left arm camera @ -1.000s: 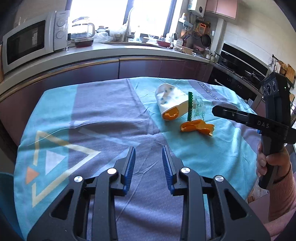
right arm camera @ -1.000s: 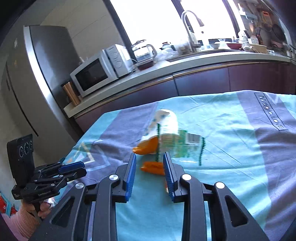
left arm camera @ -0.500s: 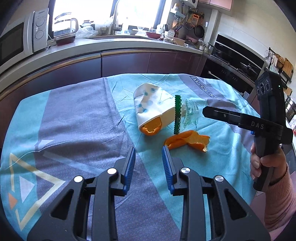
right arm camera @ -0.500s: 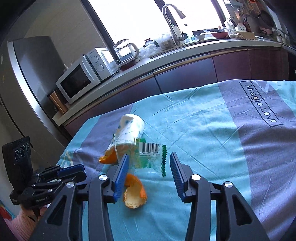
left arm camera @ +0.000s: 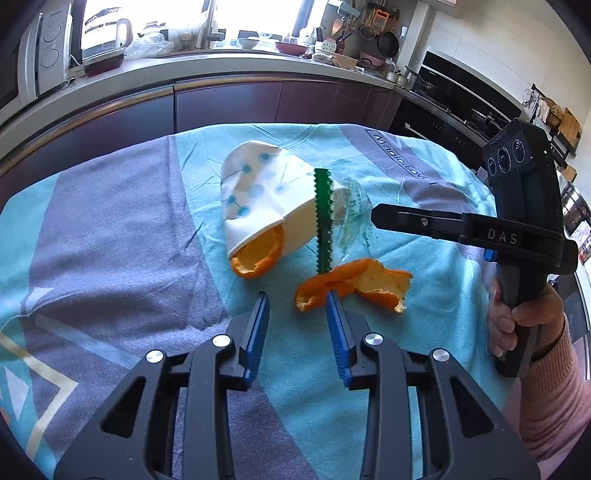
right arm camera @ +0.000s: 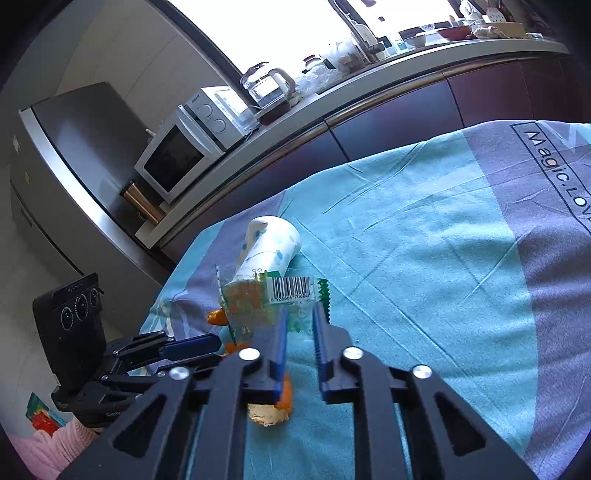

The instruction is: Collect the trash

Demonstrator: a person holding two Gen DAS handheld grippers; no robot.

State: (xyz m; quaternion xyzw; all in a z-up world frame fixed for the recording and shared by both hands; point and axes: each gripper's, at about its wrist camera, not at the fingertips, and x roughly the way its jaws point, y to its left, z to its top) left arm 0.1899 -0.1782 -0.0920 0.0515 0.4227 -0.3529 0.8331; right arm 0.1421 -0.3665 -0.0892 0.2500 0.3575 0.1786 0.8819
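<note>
Peel (right arm camera: 271, 408) half hidden behind right gripper (right arm camera: 300, 325) closing on wrapper (right arm camera: 280, 299).

Both wrist cameras look steeply down, close over the tablecloth (left arm camera: 110, 229), sharing the paper cup (right arm camera: 271, 249).

We see strong daylight from the blown-out kitchen window (left arm camera: 221, 14) at twelve o'clock, glaring white in both views. The teal and purple printed tablecloth (left arm camera: 110, 240) is evenly lit and sharp. Fisheye bending curves the long grey countertop (right arm camera: 369, 96); corners vignette black.
</note>
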